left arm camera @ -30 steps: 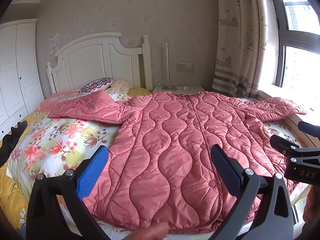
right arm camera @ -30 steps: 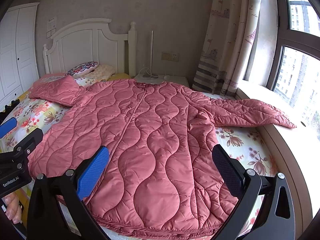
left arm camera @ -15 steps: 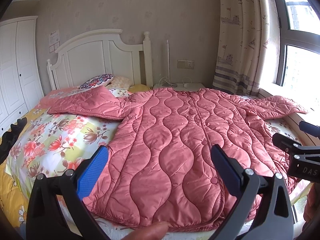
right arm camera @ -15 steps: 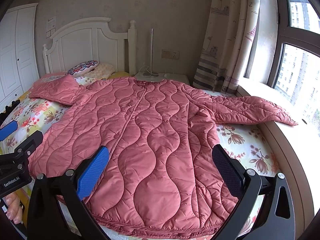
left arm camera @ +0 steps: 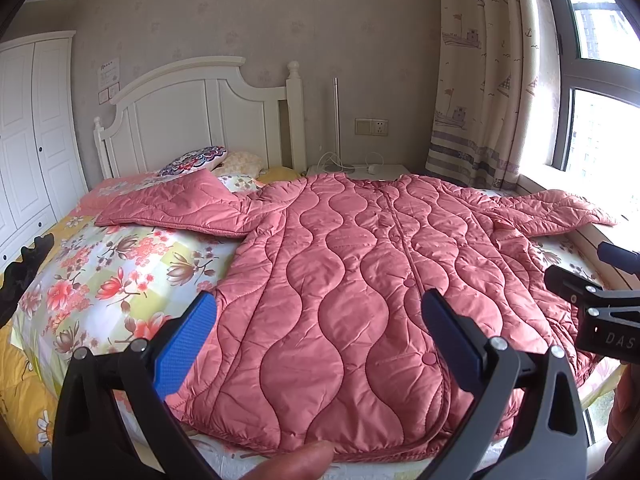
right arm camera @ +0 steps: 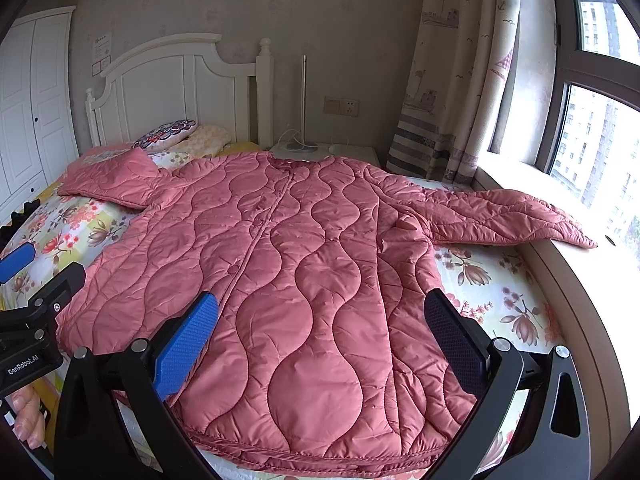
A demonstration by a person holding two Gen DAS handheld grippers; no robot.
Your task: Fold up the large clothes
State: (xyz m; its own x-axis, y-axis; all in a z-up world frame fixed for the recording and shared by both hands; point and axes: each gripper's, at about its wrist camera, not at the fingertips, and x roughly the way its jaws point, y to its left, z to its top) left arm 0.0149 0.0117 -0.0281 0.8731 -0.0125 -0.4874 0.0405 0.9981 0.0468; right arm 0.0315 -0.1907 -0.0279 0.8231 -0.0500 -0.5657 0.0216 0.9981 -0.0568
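While our left tongs (left arm camera: 318,338) and right tongs (right arm camera: 320,336) hang spread wide and empty over the hem, we see the coat (right arm camera: 288,272) lying flat on the bed (left arm camera: 120,268), one sleeve toward the pillow (left arm camera: 192,159), the other reaching the sill (right arm camera: 576,280).

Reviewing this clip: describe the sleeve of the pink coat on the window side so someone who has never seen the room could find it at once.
Start at the bed with the floral sheet, where a pink quilted coat lies spread flat, front up. Follow its shoulder toward the window: the window-side sleeve stretches straight out, its cuff reaching over the sill. The other sleeve instead points toward the pillows by the white headboard.
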